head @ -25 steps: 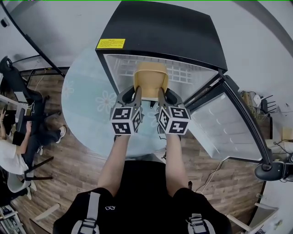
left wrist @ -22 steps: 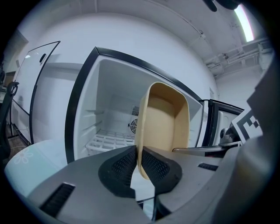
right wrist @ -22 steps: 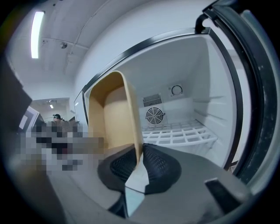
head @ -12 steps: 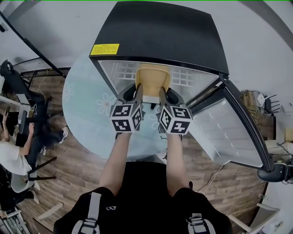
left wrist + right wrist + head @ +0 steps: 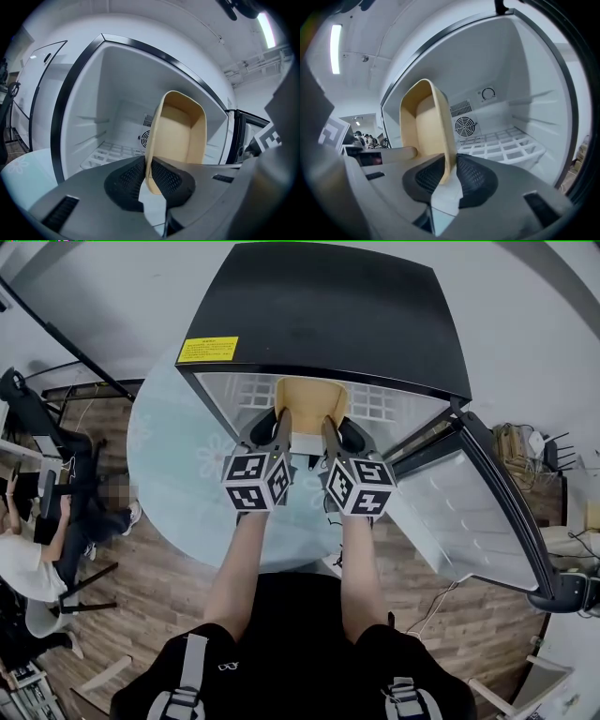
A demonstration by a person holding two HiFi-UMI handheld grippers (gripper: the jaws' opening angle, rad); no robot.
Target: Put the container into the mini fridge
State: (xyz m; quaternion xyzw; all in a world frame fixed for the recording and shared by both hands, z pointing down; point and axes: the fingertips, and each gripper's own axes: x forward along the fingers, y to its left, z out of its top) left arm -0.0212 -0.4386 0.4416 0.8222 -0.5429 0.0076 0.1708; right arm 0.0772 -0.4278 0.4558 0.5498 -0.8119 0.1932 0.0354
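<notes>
A tan, open-topped container (image 5: 309, 395) sits in the mouth of the black mini fridge (image 5: 328, 306), held between both grippers. My left gripper (image 5: 272, 425) is shut on the container's (image 5: 180, 136) left wall, and in the left gripper view its pads (image 5: 147, 171) pinch the rim. My right gripper (image 5: 336, 426) has the right wall (image 5: 426, 126) between its jaws (image 5: 451, 176). Those jaws are opening, and the pads stand just off the wall. The container is tilted, with its far end over the white wire shelf (image 5: 506, 145).
The fridge door (image 5: 469, 512) stands swung open to the right. The fridge rests on a round glass table (image 5: 178, 474) with flower prints. A fan grille (image 5: 465, 125) is on the fridge's back wall. A seated person (image 5: 23, 559) and desks are at the far left.
Both grippers have carried the container forward, deeper under the fridge's top edge. The right jaws have spread apart slightly.
</notes>
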